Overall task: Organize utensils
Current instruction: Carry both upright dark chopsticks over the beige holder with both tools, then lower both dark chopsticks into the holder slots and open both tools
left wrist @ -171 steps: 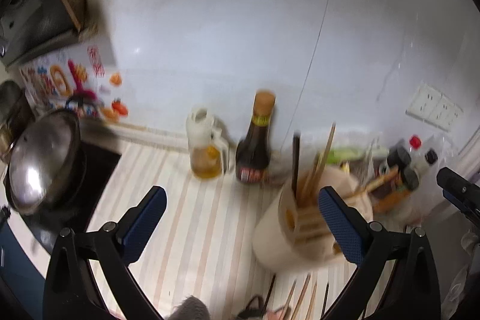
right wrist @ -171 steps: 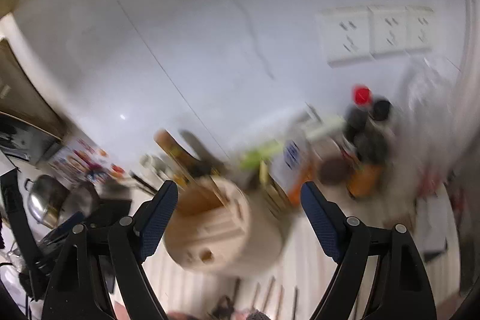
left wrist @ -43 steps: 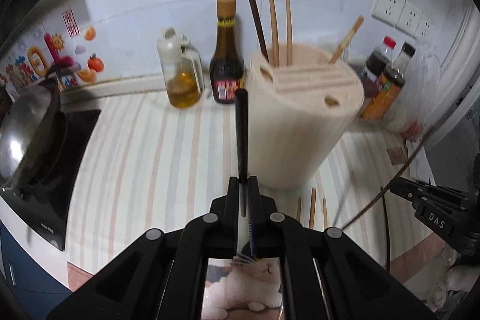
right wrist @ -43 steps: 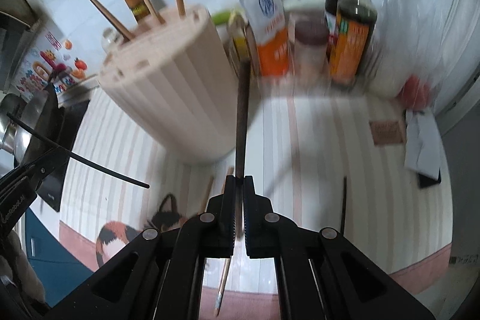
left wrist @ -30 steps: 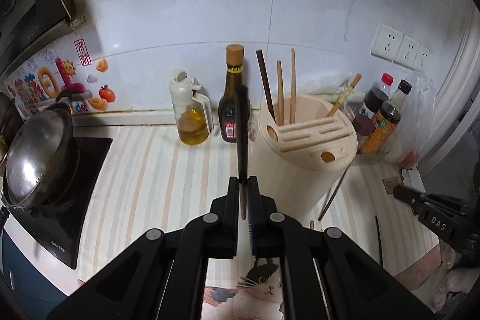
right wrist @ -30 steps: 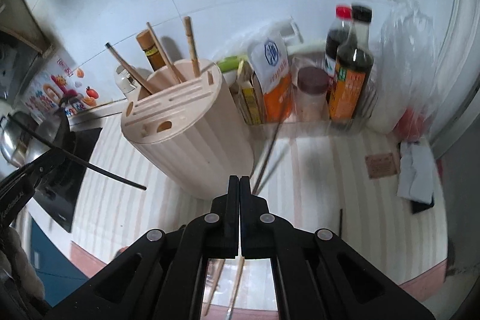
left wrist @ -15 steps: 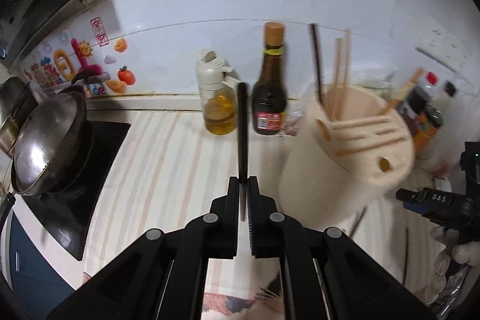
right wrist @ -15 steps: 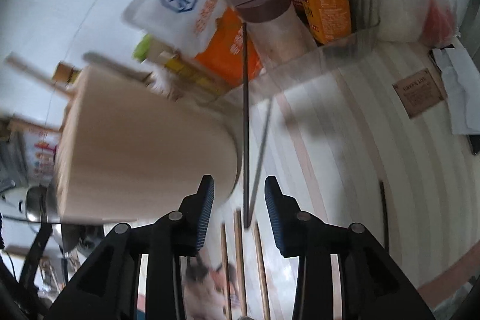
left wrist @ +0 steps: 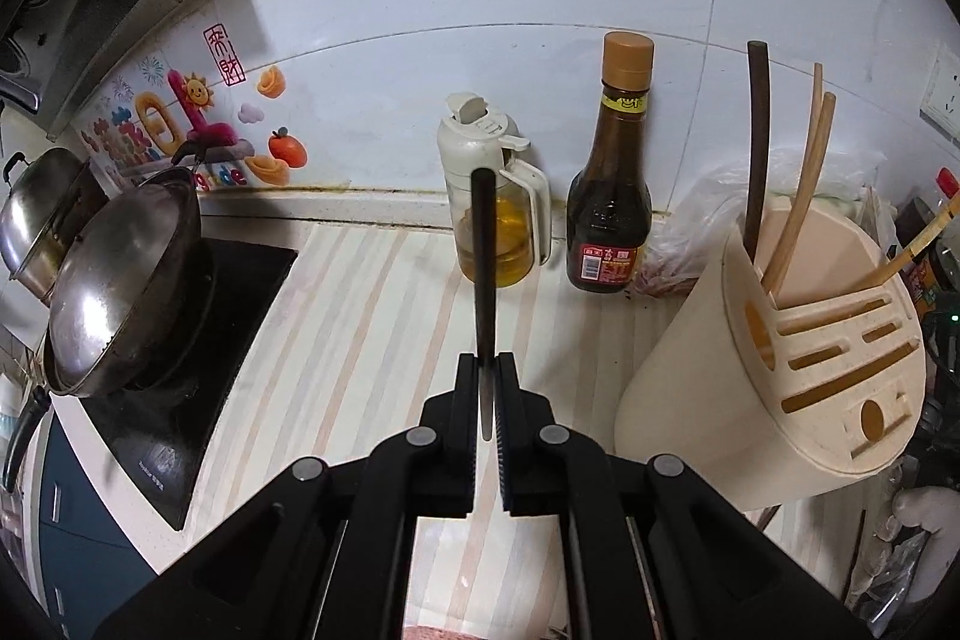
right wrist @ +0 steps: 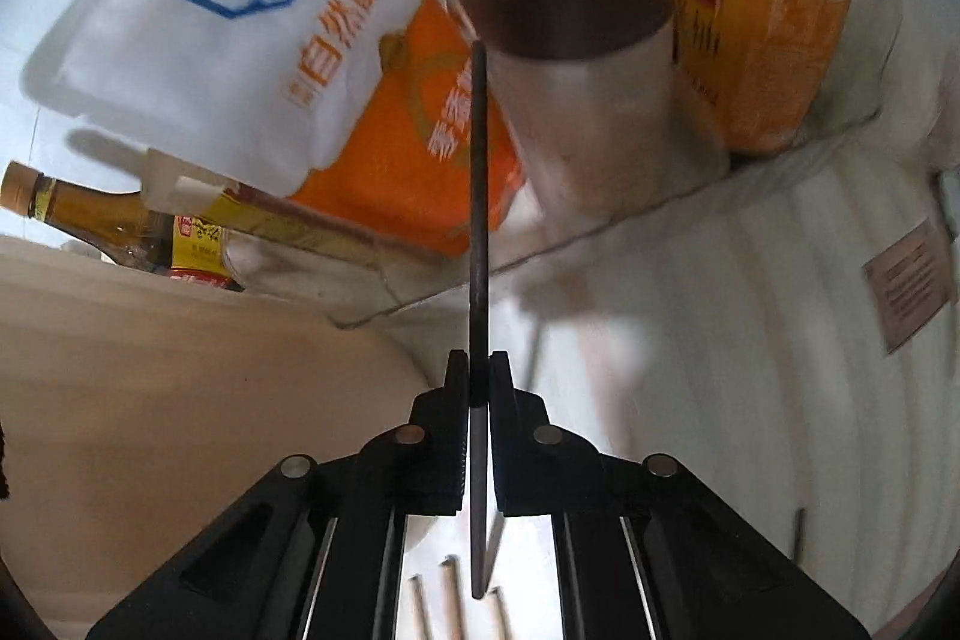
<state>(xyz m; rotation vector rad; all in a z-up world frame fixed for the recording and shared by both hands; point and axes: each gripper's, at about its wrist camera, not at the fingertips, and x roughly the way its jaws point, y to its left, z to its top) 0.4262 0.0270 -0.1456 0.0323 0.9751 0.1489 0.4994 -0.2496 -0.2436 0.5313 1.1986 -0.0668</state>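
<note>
Left wrist view: the left gripper (left wrist: 487,370) is clamped on a black chopstick (left wrist: 483,244) that points to 12 o'clock, toward the oil jug (left wrist: 498,196). The cream utensil holder (left wrist: 780,358) sits at 3 o'clock with chopsticks standing in it. Right wrist view: the right gripper (right wrist: 478,370) is clamped on a thin dark chopstick (right wrist: 478,220) pointing to 12 o'clock at a brown-lidded jar (right wrist: 576,39); the holder's wall (right wrist: 180,400) fills 9 o'clock.

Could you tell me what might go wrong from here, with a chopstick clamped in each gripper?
The right gripper pinches its dark chopstick close to the brown-lidded jar; swinging it could knock the jar. The left gripper's chopstick must reach the holder, where standing chopsticks might block it.
</note>
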